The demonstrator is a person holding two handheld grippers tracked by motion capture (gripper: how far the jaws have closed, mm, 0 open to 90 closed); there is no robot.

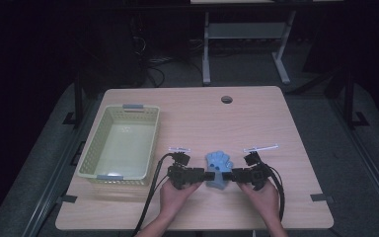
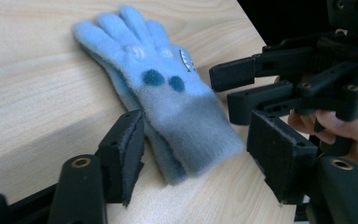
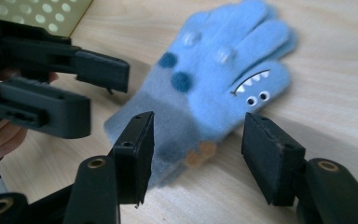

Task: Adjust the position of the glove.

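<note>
A blue glove [image 1: 219, 170] lies flat near the table's [image 1: 256, 123] front edge, about midway along it, fingers pointing away from the person. The left gripper [image 2: 200, 154] and right gripper [image 3: 196, 154] come at its cuff from either side, jaws apart around the cuff, not pressing it. A yellow basket [image 1: 119, 143] sits by the left edge.

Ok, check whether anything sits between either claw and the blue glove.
Nothing visible does. The left claw and right claw each straddle the cuff end of the blue glove from opposite sides, jaws apart, with only bare table around it.
</note>
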